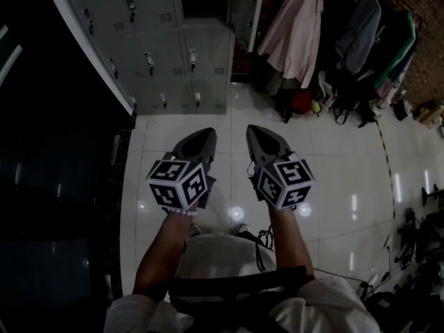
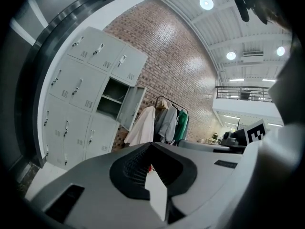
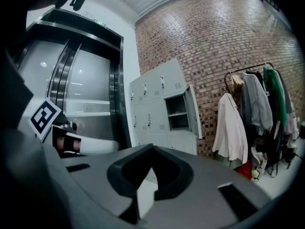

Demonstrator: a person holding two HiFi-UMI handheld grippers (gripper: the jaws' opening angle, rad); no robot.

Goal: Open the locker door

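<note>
Your arms [image 1: 163, 252] reach out just under the camera, and each hand holds a gripper over the shiny white floor [image 1: 333, 179]. On the far left is a dark lift door [image 1: 41, 186], and next to it stand the grey lockers [image 1: 159, 40], well apart from both grippers. One locker door [image 1: 246, 5], on the right side of the block, stands swung open, so you can see a shelf [image 2: 113, 99] inside. The other doors are shut. This fits two stories: the door you want is already open, or a shut one is the one to open. I think you stand too far off to touch any door. The left gripper [image 1: 201, 136] has its fingers [image 2: 95, 185] pressed together, holding nothing. The right gripper [image 1: 258, 134] is the same, closed on nothing. Coats [image 1: 298, 30] hang on the right.
</note>
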